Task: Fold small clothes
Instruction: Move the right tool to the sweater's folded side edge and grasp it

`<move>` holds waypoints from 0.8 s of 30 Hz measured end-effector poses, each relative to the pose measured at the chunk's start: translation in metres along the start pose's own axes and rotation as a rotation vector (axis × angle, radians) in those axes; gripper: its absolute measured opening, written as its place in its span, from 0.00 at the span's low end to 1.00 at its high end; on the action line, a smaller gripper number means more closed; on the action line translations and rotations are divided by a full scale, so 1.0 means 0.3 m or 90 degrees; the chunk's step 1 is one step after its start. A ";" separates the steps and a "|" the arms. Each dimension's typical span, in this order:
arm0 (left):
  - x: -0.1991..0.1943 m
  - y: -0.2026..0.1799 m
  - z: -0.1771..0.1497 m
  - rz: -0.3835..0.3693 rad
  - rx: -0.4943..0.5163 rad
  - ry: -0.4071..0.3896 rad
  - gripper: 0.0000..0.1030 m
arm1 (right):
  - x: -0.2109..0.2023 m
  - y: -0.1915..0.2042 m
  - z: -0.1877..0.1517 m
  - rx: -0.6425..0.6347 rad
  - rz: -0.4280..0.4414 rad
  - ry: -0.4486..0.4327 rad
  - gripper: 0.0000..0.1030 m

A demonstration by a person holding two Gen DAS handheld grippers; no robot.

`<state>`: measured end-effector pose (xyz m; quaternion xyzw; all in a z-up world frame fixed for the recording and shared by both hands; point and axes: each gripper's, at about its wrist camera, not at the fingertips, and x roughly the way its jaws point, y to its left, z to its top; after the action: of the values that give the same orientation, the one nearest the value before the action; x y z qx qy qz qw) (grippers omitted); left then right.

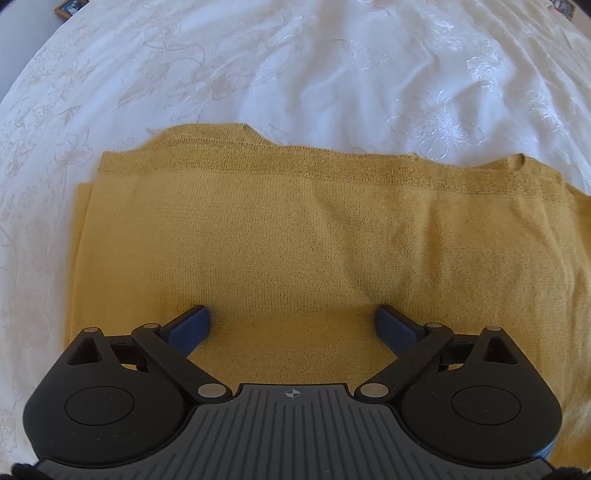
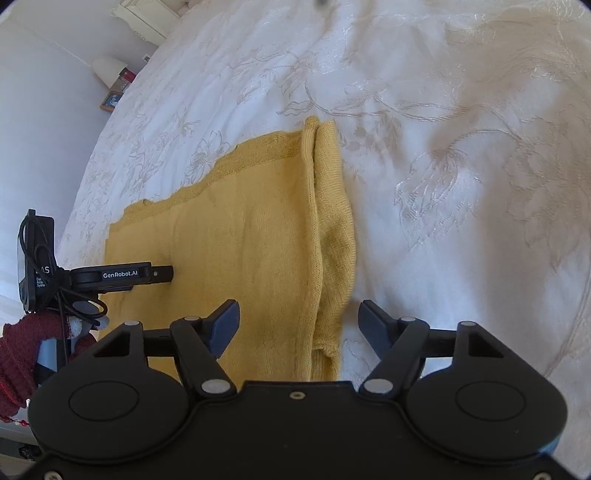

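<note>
A mustard-yellow knit garment (image 1: 280, 229) lies folded flat on a white embroidered bedspread (image 1: 332, 66). My left gripper (image 1: 292, 320) hovers over its near part, jaws wide open, nothing between the blue pads. In the right wrist view the same garment (image 2: 243, 236) shows its folded right edge with a ribbed strip (image 2: 336, 206). My right gripper (image 2: 298, 320) is open and straddles that edge near the front, pads not touching the cloth. The left gripper (image 2: 162, 274) appears from the side at the garment's left, held by a hand in a dark red sleeve (image 2: 22, 343).
The bedspread (image 2: 461, 184) stretches far and right of the garment. At the far left stand a bedside surface with a small lamp (image 2: 105, 70), a red item and a picture frame (image 2: 110, 100). Framed pictures (image 1: 70, 6) peek in at the top corners of the left wrist view.
</note>
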<state>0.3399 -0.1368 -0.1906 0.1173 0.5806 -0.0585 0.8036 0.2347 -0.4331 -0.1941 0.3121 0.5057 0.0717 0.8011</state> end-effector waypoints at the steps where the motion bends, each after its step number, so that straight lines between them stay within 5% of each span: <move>1: 0.002 0.000 0.002 0.000 0.000 0.001 0.97 | 0.007 -0.006 0.005 0.005 0.005 0.002 0.70; 21: 0.016 -0.003 0.004 0.006 -0.008 0.007 1.00 | 0.063 -0.067 0.061 0.065 0.064 0.000 0.70; 24: 0.016 -0.003 0.005 0.006 -0.008 0.007 1.00 | 0.063 -0.066 0.058 0.057 0.062 0.000 0.61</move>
<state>0.3426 -0.1378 -0.1950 0.1148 0.5848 -0.0504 0.8014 0.2546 -0.4481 -0.2149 0.3720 0.4925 0.0880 0.7819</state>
